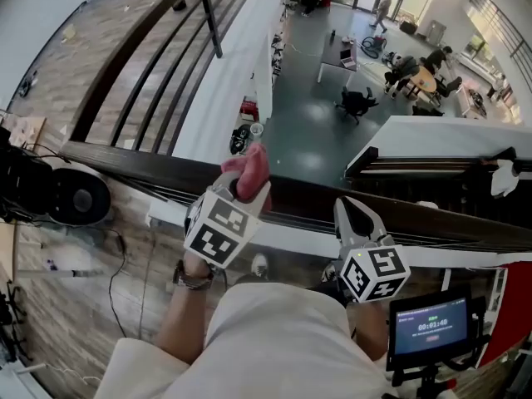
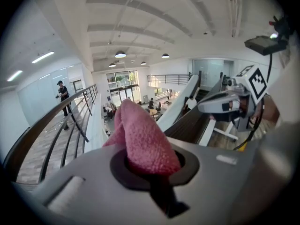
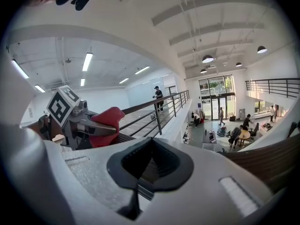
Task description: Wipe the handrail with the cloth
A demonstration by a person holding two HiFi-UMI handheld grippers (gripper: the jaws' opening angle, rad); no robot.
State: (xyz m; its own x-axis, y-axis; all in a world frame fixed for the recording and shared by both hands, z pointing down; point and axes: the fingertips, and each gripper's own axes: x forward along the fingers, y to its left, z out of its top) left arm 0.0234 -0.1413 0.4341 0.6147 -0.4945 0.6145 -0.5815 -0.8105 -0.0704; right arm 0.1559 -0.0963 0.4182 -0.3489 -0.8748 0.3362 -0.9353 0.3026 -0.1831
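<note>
Cloth (image 1: pixel 249 169): pink, with a nubby towelling surface, bunched and folded into a rounded peak that stands out beyond the jaws. In the left gripper view it fills the gap between the pads and blocks much of the outlook ahead.

Left gripper (image 1: pixel 241 191): jaws closed firmly on the cloth, gripping its lower part; the free end projects forward. In the head view the cloth lies over the top of the handrail (image 1: pixel 125 160), a dark wooden rail running from the left edge across to the right, with an open hall far below. Contact between cloth and rail appears likely, but the angle does not settle it.

Left arm: the forearm reaches forward from the bottom of the frame, a wristwatch (image 1: pixel 193 277) on the wrist, and the gripper points away from the body toward the rail.

Right gripper (image 1: pixel 353 214): jaws closed together, nothing between them, confirmed in the right gripper view, where the black pads meet along a seam. It is held to the right of the left gripper, near it but apart, with its nose at the near side of the same rail. Its camera shows the left gripper and the cloth off to its left.

A small screen (image 1: pixel 431 327) is mounted at the lower right.
</note>
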